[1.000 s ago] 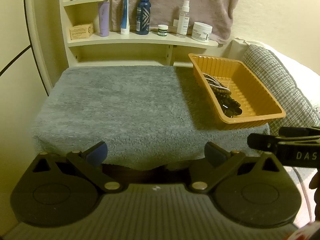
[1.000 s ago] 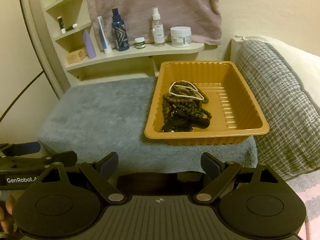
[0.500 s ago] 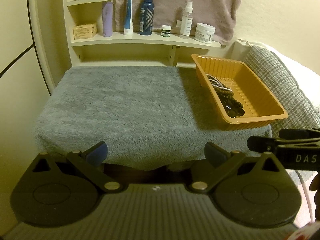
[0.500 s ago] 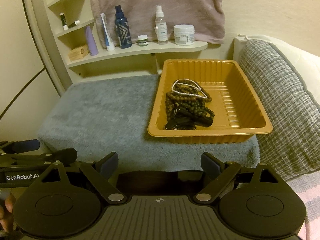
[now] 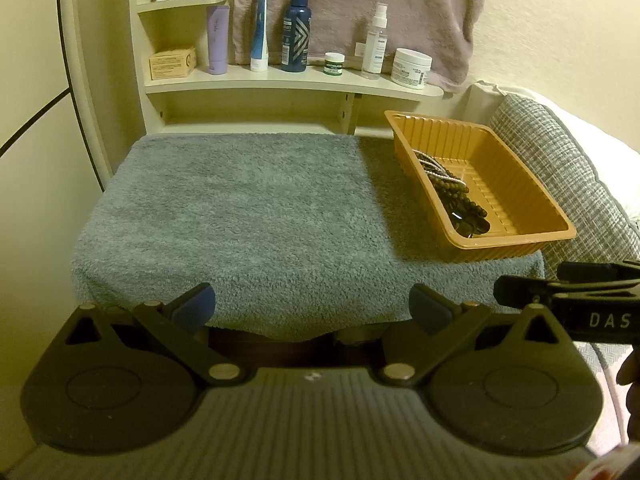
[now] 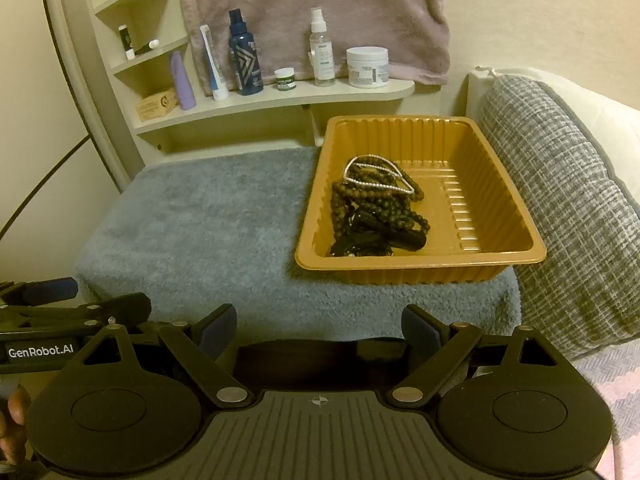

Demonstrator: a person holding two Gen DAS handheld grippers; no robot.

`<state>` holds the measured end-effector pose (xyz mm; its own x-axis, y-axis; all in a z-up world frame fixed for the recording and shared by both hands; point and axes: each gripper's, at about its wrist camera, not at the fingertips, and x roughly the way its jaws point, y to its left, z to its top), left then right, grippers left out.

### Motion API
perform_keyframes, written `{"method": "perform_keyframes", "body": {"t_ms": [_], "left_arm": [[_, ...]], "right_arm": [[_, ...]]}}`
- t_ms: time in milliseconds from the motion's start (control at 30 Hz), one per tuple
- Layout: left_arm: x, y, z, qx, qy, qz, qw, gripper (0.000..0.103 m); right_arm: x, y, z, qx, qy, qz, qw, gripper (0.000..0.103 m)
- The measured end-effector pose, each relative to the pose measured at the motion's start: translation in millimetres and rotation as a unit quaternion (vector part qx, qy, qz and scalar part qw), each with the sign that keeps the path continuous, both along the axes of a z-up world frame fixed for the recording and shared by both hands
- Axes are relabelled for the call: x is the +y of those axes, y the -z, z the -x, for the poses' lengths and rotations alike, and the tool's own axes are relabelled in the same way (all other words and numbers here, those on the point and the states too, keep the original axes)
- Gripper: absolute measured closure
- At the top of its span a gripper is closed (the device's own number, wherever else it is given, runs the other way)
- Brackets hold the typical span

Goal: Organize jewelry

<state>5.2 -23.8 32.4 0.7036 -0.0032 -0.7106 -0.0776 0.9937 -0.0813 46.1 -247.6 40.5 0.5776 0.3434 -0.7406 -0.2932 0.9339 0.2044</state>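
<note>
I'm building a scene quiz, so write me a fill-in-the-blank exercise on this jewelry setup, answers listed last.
1. The tangled dark beaded bracelets lie inside the ribbed orange plastic ____.
2. That container rests on a fluffy grey ____ covering the table.
3. The right tool has its jaws ____, with nothing between them.
4. On the cream wooden shelf, the dark blue spray bottle stands in front of a hanging mauve ____.

Missing words: tray; towel; open; towel
</note>
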Motion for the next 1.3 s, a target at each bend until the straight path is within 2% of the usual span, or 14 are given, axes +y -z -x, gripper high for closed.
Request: {"method": "perform_keyframes", "body": {"t_ms": [1033,1300], "left_arm": [[0.4,0.5,0.6,-0.001,0.000,0.001,1.0000,0.001],[3.2,-1.4,2.5,-0.010,-0.003,0.013,0.9999,0.000]], "right_arm": [[-1.2,1.1,0.0,0.001,0.001,0.000,1.000,0.014],[-1.4,1.5,0.3,0.000,0.001,-0.001,1.000,0.014]]}}
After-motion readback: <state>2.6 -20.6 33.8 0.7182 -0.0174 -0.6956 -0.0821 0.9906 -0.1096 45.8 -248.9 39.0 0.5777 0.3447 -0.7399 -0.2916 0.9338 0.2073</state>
